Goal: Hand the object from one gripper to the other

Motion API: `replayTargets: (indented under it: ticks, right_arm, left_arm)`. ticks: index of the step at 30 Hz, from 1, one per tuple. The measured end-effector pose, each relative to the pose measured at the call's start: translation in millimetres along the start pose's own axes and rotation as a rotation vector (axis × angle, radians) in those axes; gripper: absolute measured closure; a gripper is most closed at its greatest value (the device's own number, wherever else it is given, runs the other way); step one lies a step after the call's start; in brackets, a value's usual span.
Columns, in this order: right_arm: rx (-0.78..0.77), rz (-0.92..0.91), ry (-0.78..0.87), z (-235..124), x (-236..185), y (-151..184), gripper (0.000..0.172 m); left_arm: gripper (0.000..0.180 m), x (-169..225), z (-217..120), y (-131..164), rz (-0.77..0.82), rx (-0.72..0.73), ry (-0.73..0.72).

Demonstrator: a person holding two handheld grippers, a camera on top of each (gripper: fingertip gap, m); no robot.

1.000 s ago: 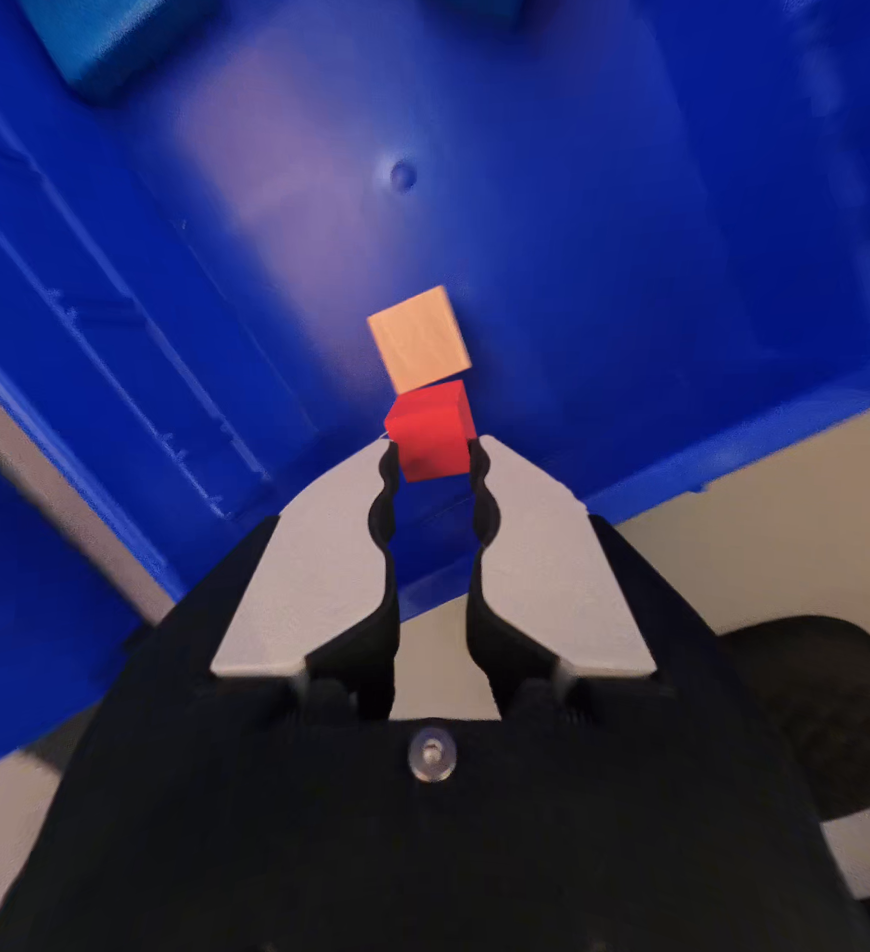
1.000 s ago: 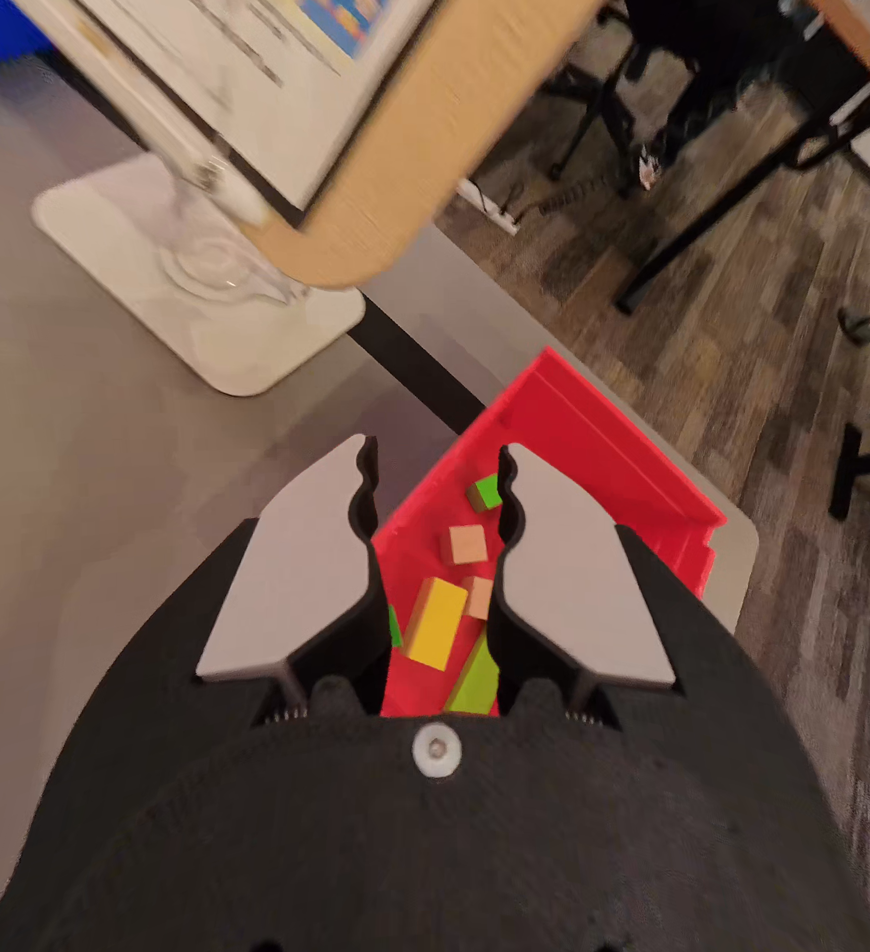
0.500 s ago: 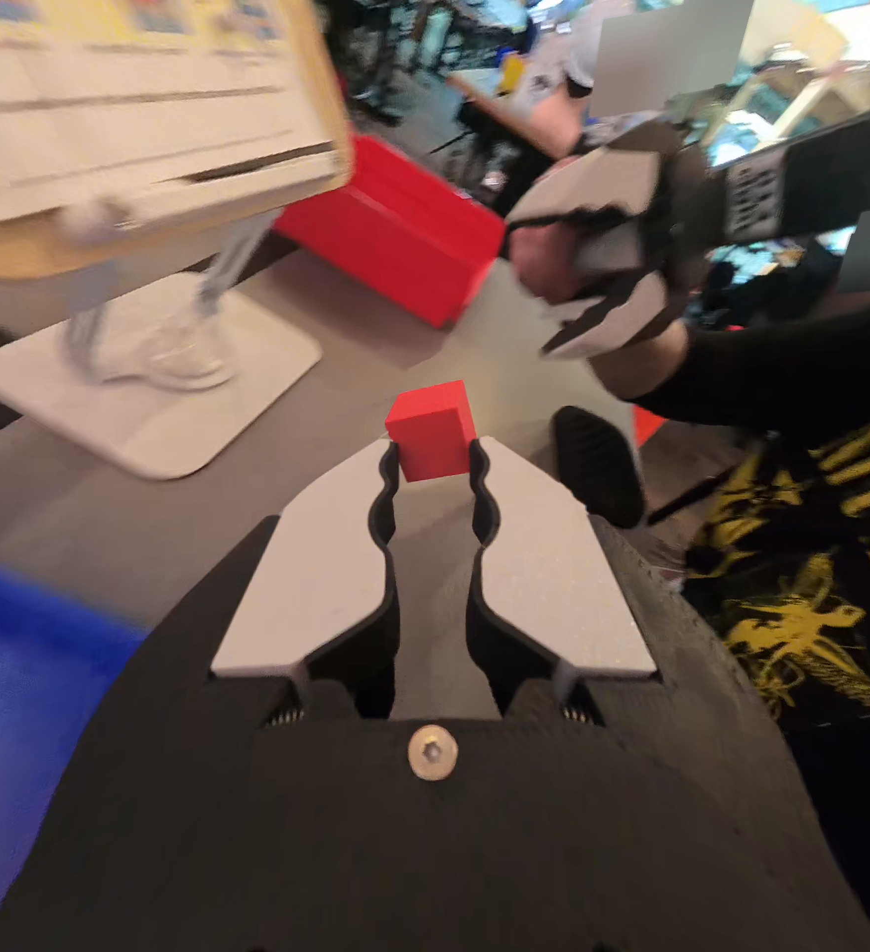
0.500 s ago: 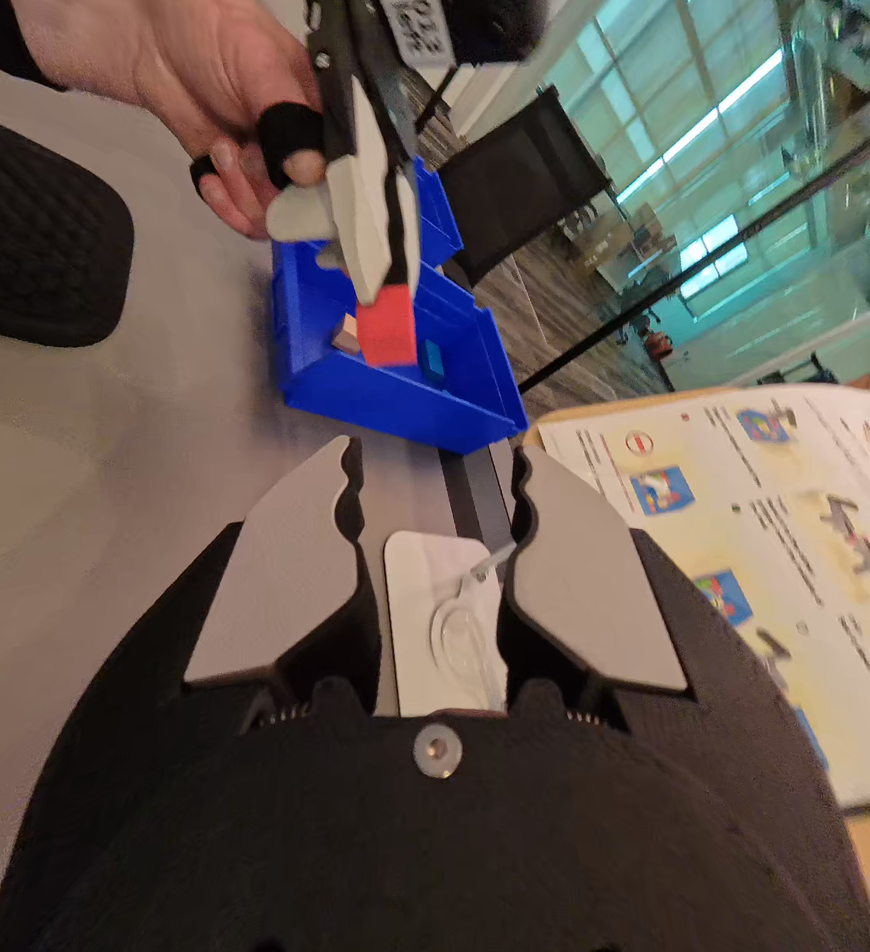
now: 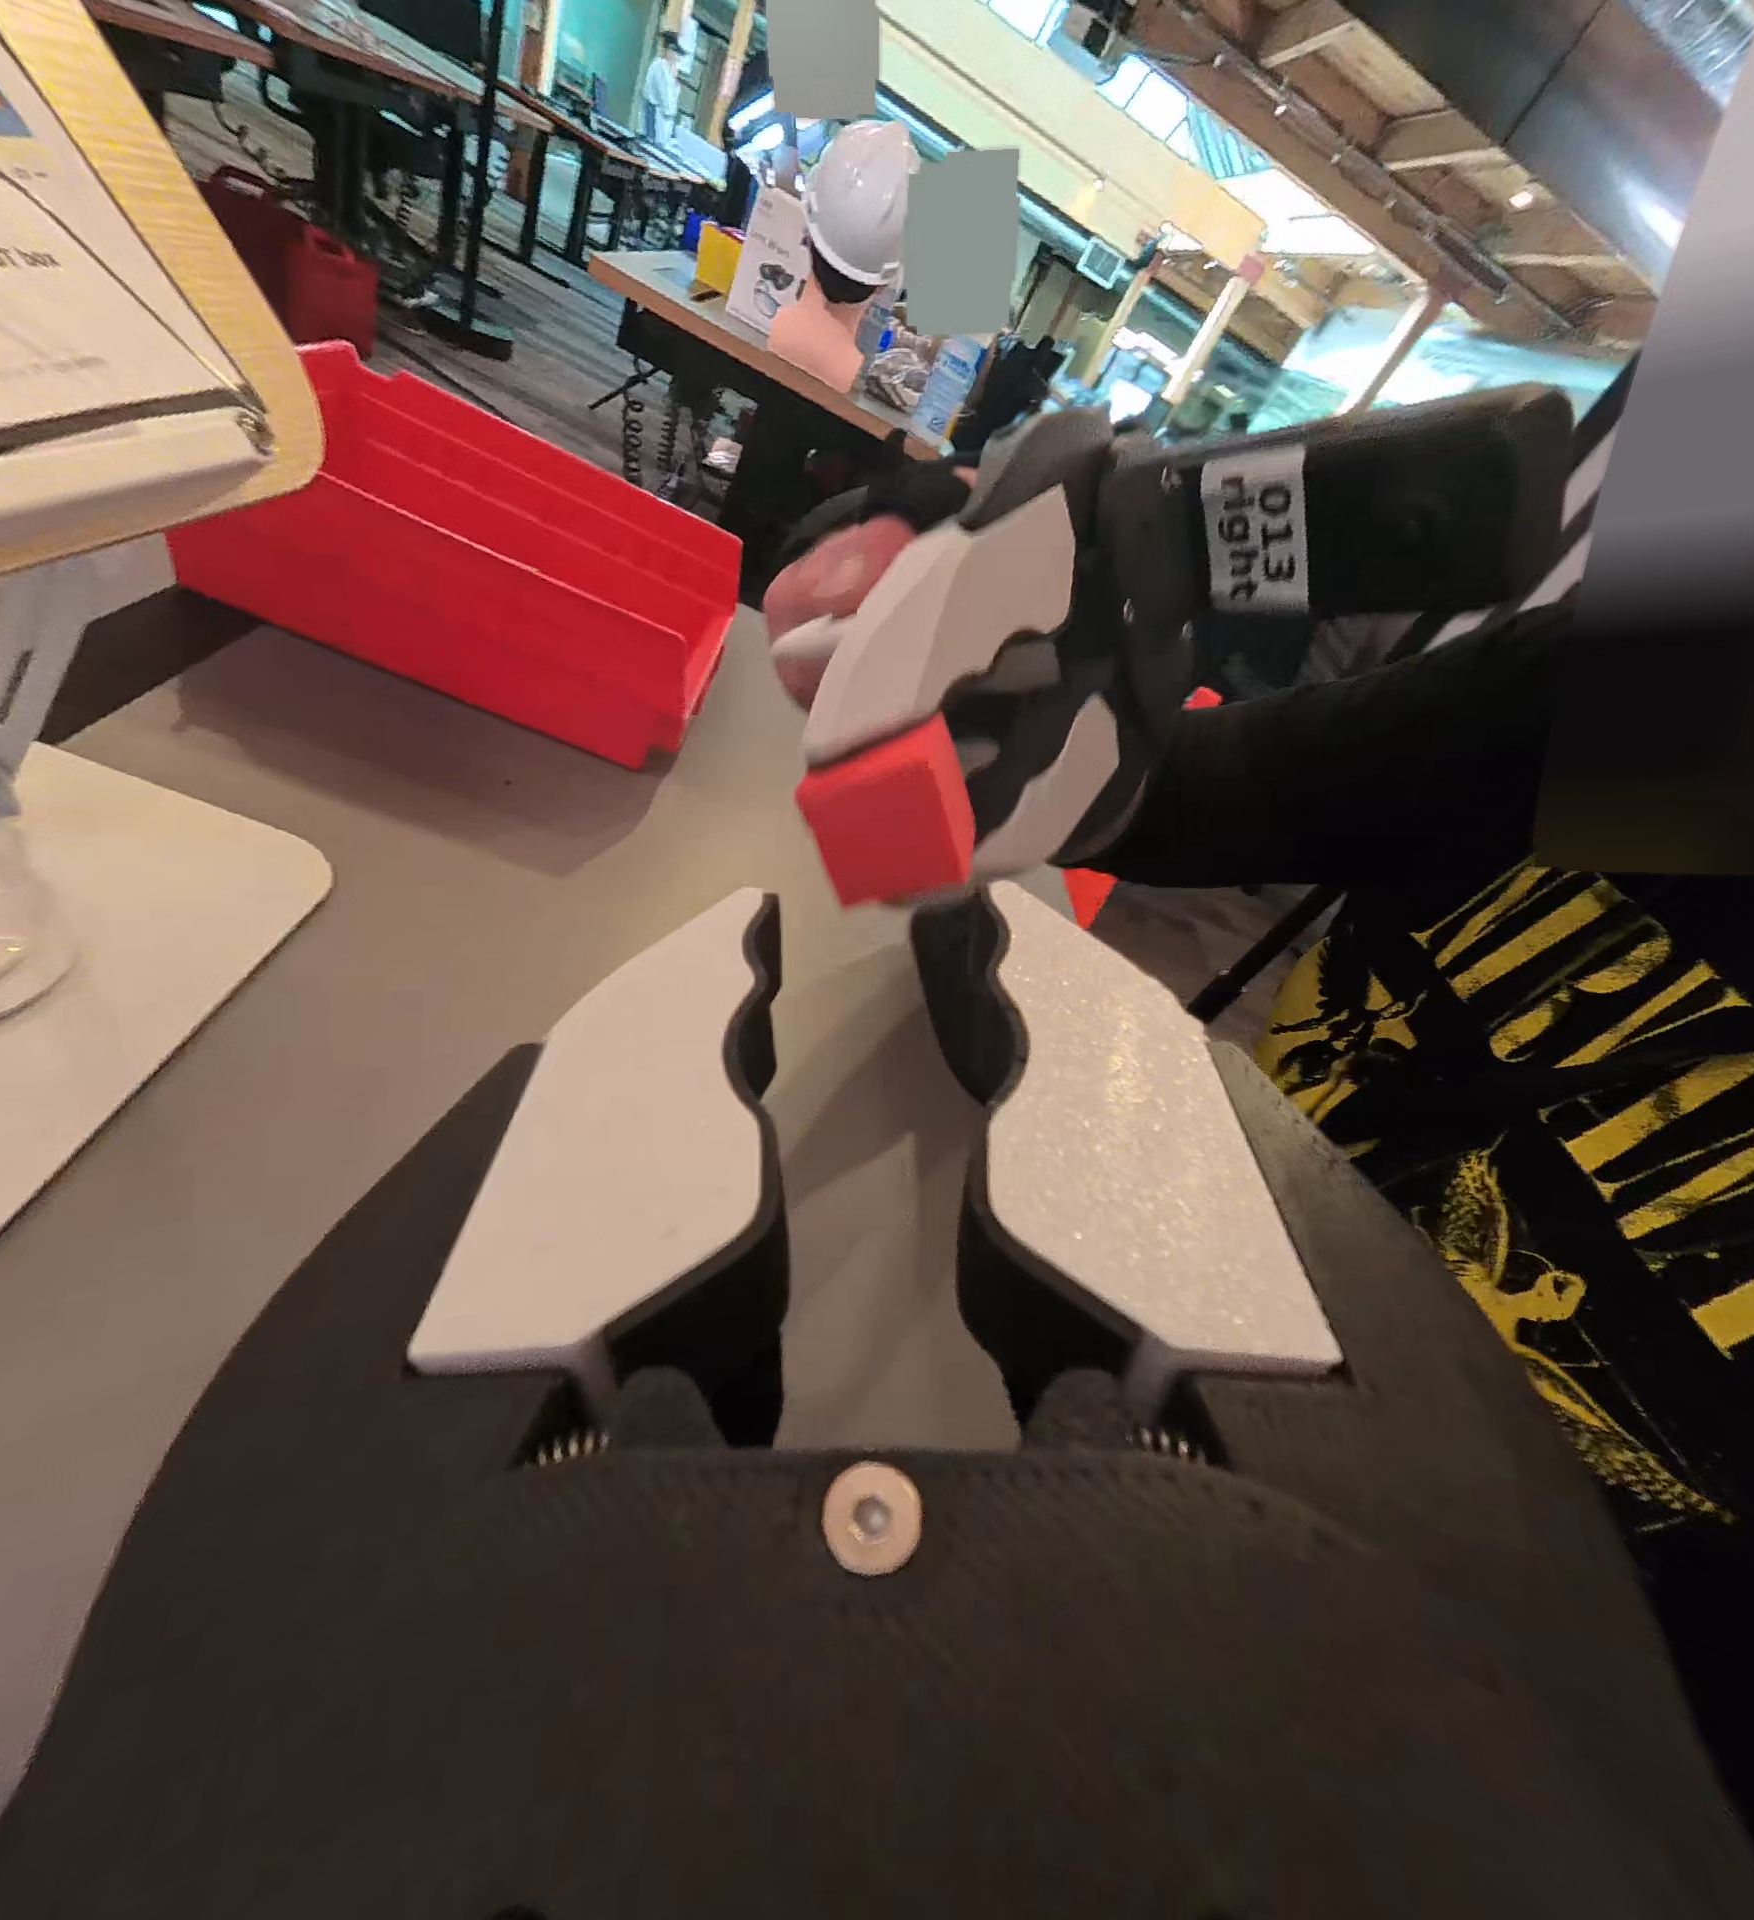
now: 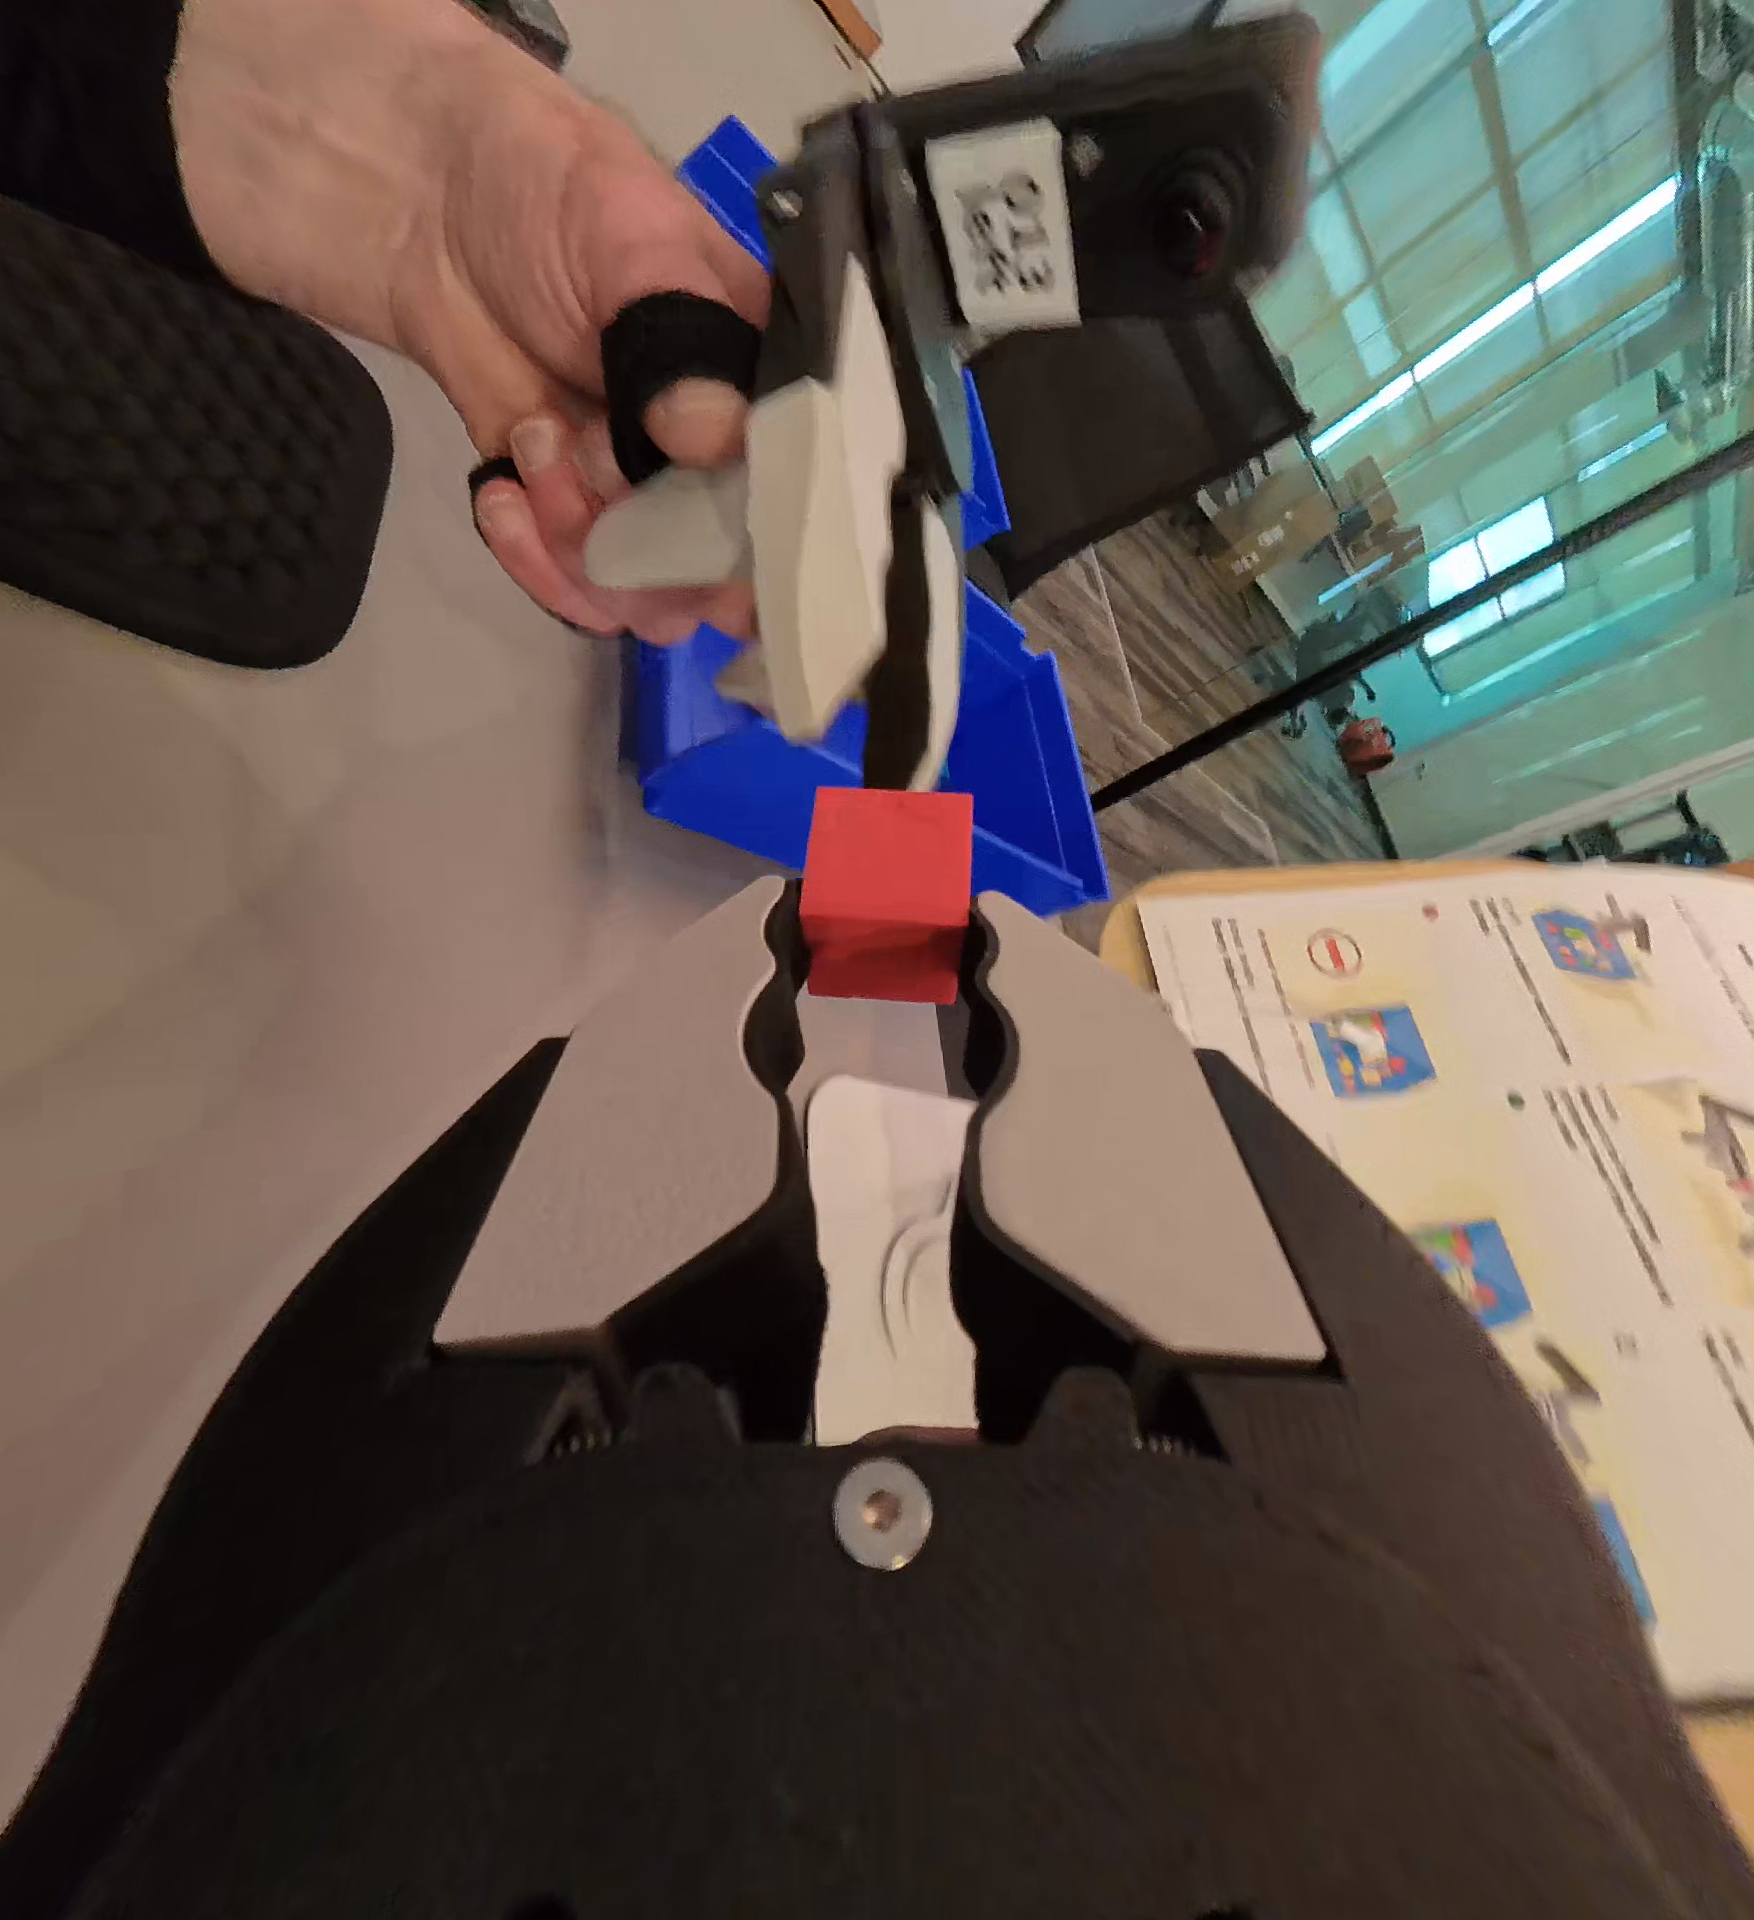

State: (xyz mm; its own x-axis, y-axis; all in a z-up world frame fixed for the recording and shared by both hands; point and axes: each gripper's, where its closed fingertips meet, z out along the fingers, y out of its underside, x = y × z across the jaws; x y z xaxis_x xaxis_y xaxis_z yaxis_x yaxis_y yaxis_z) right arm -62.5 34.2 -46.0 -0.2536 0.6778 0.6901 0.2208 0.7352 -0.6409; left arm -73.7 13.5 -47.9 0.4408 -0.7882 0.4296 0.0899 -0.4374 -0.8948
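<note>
From my remote seat, reading the left wrist view left to right: a white stand base point(image 5: 73, 997) and clipboard of printed sheets point(image 5: 42, 260), then the red plastic bin point(image 5: 457, 582) on the grey tabletop point(image 5: 437, 883), then my left gripper point(image 5: 878, 920) with its fingers apart and nothing pressed between them. The small red cube point(image 5: 888, 816) sits just beyond those tips, clamped in the right gripper point(image 5: 904, 790). The right wrist view agrees: both pads of the right gripper point(image 6: 883, 925) bear on the red cube point(image 6: 885, 894), while the left gripper point(image 6: 873, 675) hangs just above it, jaws parted, in front of the blue plastic bin point(image 6: 1018, 790). The handover looks done, I judge. Risks: the hold takes only the cube's near half at the very fingertips, so a quick swing could pivot it out. The left tips look close to the cube's top face, though blur makes contact hard to call; a careless retreat could nudge it. A drop would land on the table, outside either bin.
</note>
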Motion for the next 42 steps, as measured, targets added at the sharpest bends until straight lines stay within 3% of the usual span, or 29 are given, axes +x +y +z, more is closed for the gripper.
replayTargets:
  ticks: [3, 7, 10, 15, 19, 22, 28, 37, 42]
  right_arm:
    - [-0.142, 0.108, 0.08, -47.6, 44.6, 53.8, 0.146]
    - [-0.434, 0.329, 0.192, -128.2, 115.2, 171.1, 0.146]
    - [-0.672, 0.503, 0.218, -167.6, 144.3, 265.1, 0.146]
    - [-0.918, 0.841, 0.146, -174.6, 141.0, 385.4, 0.146]
    - [-0.987, 1.043, 0.118, -160.0, 126.2, 444.7, 0.146]
    - [-1.049, 1.145, 0.111, -154.4, 117.1, 473.4, 0.146]
    - [-1.16, 1.276, 0.025, -147.0, 98.8, 499.2, 0.146]
    - [-1.155, 1.296, 0.041, -140.2, 102.2, 502.9, 0.133]
    - [-1.078, 1.25, 0.118, -148.0, 119.5, 483.7, 0.128]
  left_arm:
    - [0.148, -10.1, -16.1, 0.9, 0.024, -0.004, -0.082]
    - [0.154, -32.9, -40.6, 17.6, 0.019, -0.069, -0.223]
    - [0.16, -41.2, -51.2, 26.2, -0.015, -0.072, -0.262]
    - [0.158, -45.7, -52.3, 38.9, -0.029, -0.112, -0.303]
    - [0.157, -48.8, -55.2, 46.6, -0.037, -0.147, -0.328]
    - [0.157, -51.3, -62.2, 48.2, -0.046, -0.153, -0.341]
    - [0.154, -58.9, -76.2, 53.5, -0.068, -0.165, -0.372]
    - [0.148, -69.5, -97.2, 52.4, -0.069, -0.174, -0.441]
    - [0.14, -103.5, -136.1, 47.0, -0.042, -0.211, -0.658]
